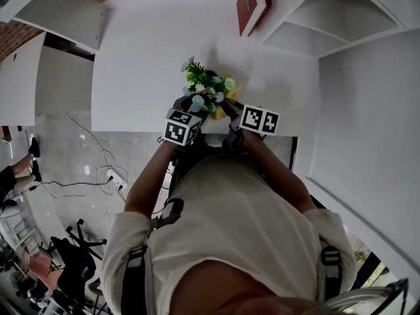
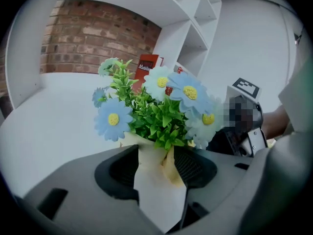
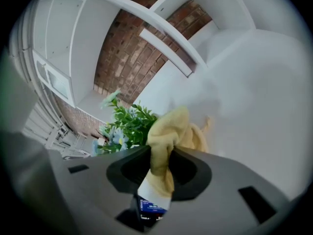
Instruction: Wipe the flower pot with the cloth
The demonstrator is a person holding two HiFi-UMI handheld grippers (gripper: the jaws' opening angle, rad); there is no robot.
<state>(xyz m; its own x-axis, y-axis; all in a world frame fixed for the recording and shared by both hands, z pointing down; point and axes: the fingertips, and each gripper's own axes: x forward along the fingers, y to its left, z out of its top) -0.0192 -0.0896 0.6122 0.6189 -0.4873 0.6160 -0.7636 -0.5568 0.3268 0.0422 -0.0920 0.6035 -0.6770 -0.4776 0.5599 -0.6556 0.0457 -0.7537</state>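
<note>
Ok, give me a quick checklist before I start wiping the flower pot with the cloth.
1. Flower pot gripped by left gripper: ok.
2. Cloth clamped in right gripper: ok, bunched end free.
3. Cloth touching the pot: cannot tell.
4. Pot resting on the table: cannot tell, flowers hide it.
5. Grippers side by side at the pot: ok.

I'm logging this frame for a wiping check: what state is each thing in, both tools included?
left tool: closed on the flower pot
flower pot: upright, gripped by its sides
right tool: closed on the yellow cloth
yellow cloth: bunched, pinched between the jaws, bulging out past them
red book: closed, standing upright
</note>
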